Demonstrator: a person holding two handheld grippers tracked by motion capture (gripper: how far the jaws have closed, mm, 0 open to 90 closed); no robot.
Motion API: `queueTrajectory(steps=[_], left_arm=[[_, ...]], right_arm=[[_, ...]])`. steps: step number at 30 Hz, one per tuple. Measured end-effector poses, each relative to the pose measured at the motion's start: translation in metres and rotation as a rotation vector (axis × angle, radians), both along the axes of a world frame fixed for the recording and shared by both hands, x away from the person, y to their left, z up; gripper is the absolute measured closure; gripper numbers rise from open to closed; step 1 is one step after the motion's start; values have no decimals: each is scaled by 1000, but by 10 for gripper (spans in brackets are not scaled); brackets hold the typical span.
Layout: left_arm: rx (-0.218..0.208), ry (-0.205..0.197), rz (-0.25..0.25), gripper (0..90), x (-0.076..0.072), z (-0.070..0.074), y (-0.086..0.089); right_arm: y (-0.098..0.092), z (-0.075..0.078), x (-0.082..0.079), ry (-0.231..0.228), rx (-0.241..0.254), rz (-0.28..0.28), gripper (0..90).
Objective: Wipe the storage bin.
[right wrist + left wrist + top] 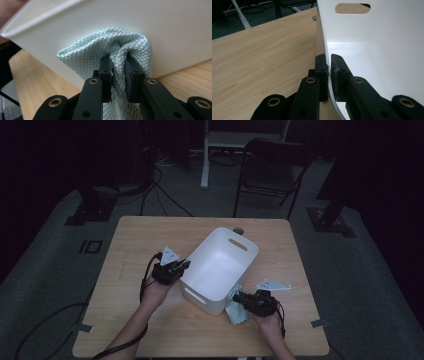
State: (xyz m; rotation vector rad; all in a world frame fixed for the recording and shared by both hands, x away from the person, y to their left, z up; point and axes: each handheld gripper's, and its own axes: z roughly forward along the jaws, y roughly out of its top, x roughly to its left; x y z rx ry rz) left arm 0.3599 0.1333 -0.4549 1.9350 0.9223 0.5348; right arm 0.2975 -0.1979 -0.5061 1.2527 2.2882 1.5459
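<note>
Wiping down the outside of the white tub point(220, 270) looks like the job here, and I'd say it's somewhere in the middle of it. The tub sits around the middle of the table point(150, 330), turned at an angle, closer to the right edge than the left. The left gripper point(172, 270) has its jaws clamped on the tub's rim, one jaw inside and one outside, so it's basically pinning the thing in place; you can see that nicely in the left gripper view point(327, 72). The right gripper point(240, 298) has its jaws pinched on a bunched-up pale green cloth point(110, 50) with a little diamond weave, and the cloth is pressed against the tub's outer wall near the front corner, low down by the tabletop. Inside, the tub looks empty and clean, as far as I can tell. How much of the outside is already done I can't judge; the other walls probably still need a pass. As for brands or labels: nothing readable anywhere, no writing on the tub, cloth or grippers.
</note>
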Motion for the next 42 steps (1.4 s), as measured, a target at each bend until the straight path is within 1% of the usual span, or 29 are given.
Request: queueTrajectory(steps=[5, 10, 12, 13, 14, 15, 17, 19, 21, 23, 25, 26, 27, 29, 31, 37, 42], left_arm=[[4, -2, 0, 846, 0, 0, 0], [1, -4, 6, 844, 0, 0, 0], [-1, -2, 14, 844, -1, 0, 0], [-1, -2, 14, 845, -1, 0, 0], [-10, 1, 23, 845, 0, 0, 0], [-10, 0, 25, 846, 0, 0, 0], [-8, 0, 28, 846, 0, 0, -1], [-8, 1, 29, 846, -1, 0, -1], [-7, 1, 32, 847, -1, 0, -1], [-7, 2, 32, 847, -1, 0, -1], [-7, 2, 28, 847, -1, 0, -2], [-9, 4, 25, 846, -1, 0, -2], [-10, 5, 20, 846, -1, 0, -1], [-10, 4, 14, 845, -1, 0, -1], [-10, 4, 13, 845, -1, 0, -1], [-8, 2, 13, 845, -2, 0, -1], [-4, 1, 14, 845, -2, 0, -2]], right_arm=[[-2, -8, 5, 27, -16, -6, 780], [-2, -18, 10, 65, -48, -14, 779], [-2, -21, 11, 84, -47, -19, 780], [-2, -21, 11, 84, -47, -19, 780], [-2, -20, 11, 86, -48, -18, 780], [-2, -16, 8, 84, -49, -9, 780], [-2, -10, 4, 76, -21, 2, 780], [-1, 2, -3, 45, 13, 25, 780], [1, 16, -12, -1, 44, 50, 780], [3, 28, -19, -37, 81, 71, 780], [6, 34, -24, -68, 74, 71, 779], [8, 35, -26, -88, 49, 66, 780], [9, 34, -27, -96, 42, 61, 780], [10, 30, -26, -88, 34, 51, 780], [12, 26, -25, -85, 15, 42, 780], [11, 15, -21, -57, -10, 31, 779], [9, 7, -16, -27, -18, 26, 779]])
